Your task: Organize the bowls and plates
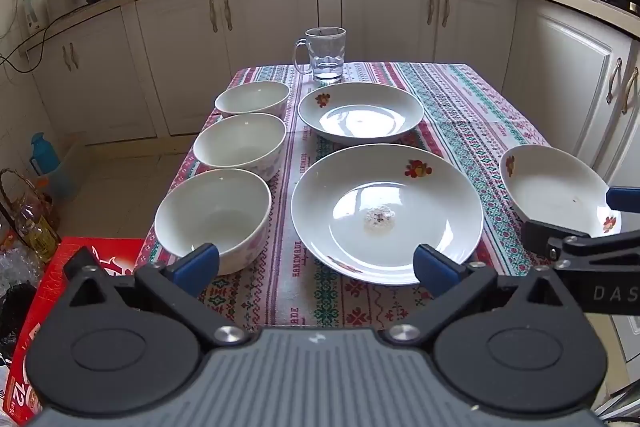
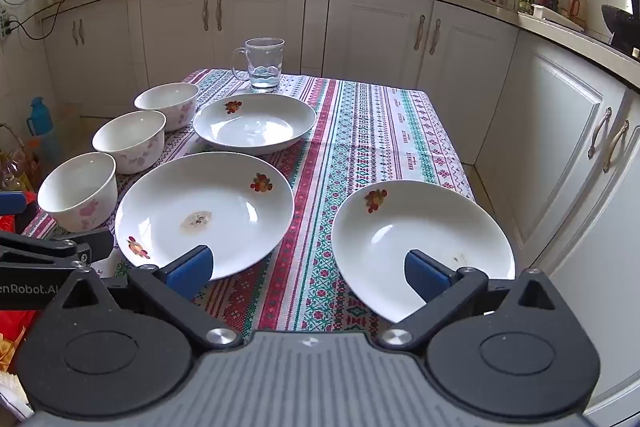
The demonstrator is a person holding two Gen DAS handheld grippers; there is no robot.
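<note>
Both your tongs are spread wide apart with nothing between them — left tongs (image 1: 316, 267) hang over the near edge of the tabletop (image 1: 460, 99), right tongs (image 2: 308, 273) do the same a bit further right.

Here's how the dishes lie on that patterned cloth. Three bowls sit in a column down the left side: the near bowl (image 1: 214, 215) just ahead of your left blue pad, the middle bowl (image 1: 240, 143) right behind it, and the far bowl (image 1: 252, 98) behind that. They're packed close, rims nearly touching. Beside them, two plates run front to back — the near plate (image 1: 386, 213), with a small crusty smear in its middle, and the far plate (image 1: 360, 113), which looks clean. A third plate (image 2: 422, 247) sits apart at the right near corner of the tabletop, just in front of your right tongs, and its near rim seems to hang over the edge a little.

A glass mug (image 1: 325, 54) stands upright at the far edge, behind the far plate, with a bit of water in the bottom.
</note>
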